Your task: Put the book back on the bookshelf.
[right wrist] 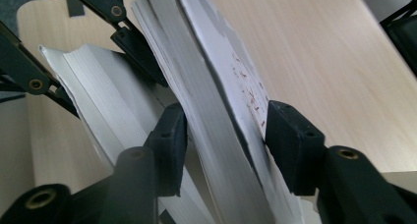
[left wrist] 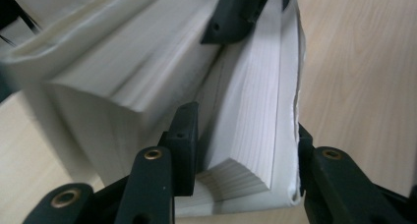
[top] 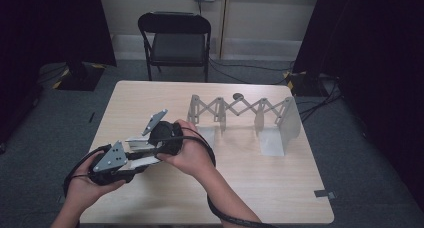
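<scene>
Clamping of the open white book [top: 141, 149] is in hand: the left gripper [left wrist: 246, 150] is pinched on one block of pages, the right gripper [right wrist: 223, 135] on the other, near the desk's [top: 280, 188] left edge; next, closing it and standing it in the expanding rack [top: 240, 113] is judged necessary

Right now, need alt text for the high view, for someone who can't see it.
A person's two hands hold the left gripper and right gripper against a white book above a light wooden table. An expanding metal rack stands on the table, with a black folding chair beyond.
</scene>
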Tool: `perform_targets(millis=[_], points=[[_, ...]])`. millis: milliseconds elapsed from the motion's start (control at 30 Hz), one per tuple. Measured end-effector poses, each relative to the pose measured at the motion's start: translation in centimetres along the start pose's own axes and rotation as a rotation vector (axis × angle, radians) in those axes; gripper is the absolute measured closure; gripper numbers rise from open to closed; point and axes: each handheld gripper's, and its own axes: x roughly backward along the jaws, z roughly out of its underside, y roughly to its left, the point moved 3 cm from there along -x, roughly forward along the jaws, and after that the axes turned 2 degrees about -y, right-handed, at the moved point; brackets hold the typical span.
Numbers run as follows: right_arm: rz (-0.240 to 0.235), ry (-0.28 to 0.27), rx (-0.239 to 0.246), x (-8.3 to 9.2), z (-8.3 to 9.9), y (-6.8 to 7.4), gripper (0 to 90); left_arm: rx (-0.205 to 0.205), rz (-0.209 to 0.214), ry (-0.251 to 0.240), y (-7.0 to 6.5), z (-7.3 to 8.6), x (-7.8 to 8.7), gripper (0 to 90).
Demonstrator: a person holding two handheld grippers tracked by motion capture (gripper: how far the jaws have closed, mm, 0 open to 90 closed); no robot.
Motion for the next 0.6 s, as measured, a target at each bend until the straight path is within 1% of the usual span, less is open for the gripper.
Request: perform_targets(millis=[33, 67, 100, 133, 167, 200, 233, 267, 333, 367, 400, 433, 467, 500, 533, 600], points=[[0.005, -0.012, 0.001, 0.0, 0.1, -0.1, 44.2, 0.005, 0.004, -0.001, 0.0, 0.0, 0.0, 60.4], [0.007, -0.026, -0.026, 0.1, 0.3, -0.2, 43.5, 0.005, 0.003, 0.001, 0.1, -0.1, 0.0, 60.4], [-0.011, -0.04, -0.043, 0.3, 0.5, -0.5, 43.7, 0.005, 0.003, 0.001, 0.1, -0.1, 0.0, 60.5], [-0.024, -0.051, -0.064, 0.5, 0.7, -0.6, 41.8, -0.003, 0.007, 0.015, 0.1, -0.3, 0.0, 60.5], [-0.027, -0.07, -0.081, 0.7, 0.9, -0.8, 38.6, 0.0, 0.005, 0.018, 0.1, -0.4, 0.0, 60.8], [-0.028, -0.087, -0.098, 1.1, 1.0, -1.0, 37.9, 0.003, 0.01, 0.026, 0.3, -0.4, 0.1, 61.3], [-0.029, -0.107, -0.119, 1.6, 1.1, -1.1, 39.7, 0.004, 0.012, 0.028, 0.5, -0.4, 0.2, 61.3], [-0.015, -0.124, -0.134, 2.2, 1.3, -1.3, 38.9, 0.004, 0.014, 0.027, 0.6, -0.5, 0.2, 61.4], [-0.001, -0.153, -0.154, 3.2, 1.8, -1.7, 38.6, 0.01, 0.02, 0.032, 0.7, -0.5, 0.2, 61.3], [-0.006, -0.166, -0.167, 3.7, 2.1, -1.8, 38.5, 0.01, 0.02, 0.032, 0.7, -0.5, 0.2, 61.3], [0.005, -0.17, -0.174, 4.0, 2.4, -1.8, 38.5, 0.013, 0.022, 0.035, 0.9, -0.6, 0.2, 61.3], [0.005, -0.17, -0.174, 4.0, 2.4, -1.8, 38.5, 0.013, 0.022, 0.035, 0.9, -0.6, 0.2, 61.3], [0.015, -0.188, -0.186, 4.7, 3.3, -1.9, 37.9, 0.023, 0.023, 0.03, 0.9, -0.6, 0.2, 61.4], [0.015, -0.188, -0.186, 4.7, 3.3, -1.9, 37.9, 0.023, 0.023, 0.033, 1.0, -0.6, 0.2, 61.4], [0.024, -0.191, -0.193, 5.0, 4.0, -2.0, 37.4, 0.026, 0.024, 0.033, 1.0, -0.7, 0.2, 61.4], [0.016, -0.191, -0.206, 5.1, 5.2, -2.0, 35.8, 0.03, 0.026, 0.037, 1.0, -0.8, 0.2, 61.5]])
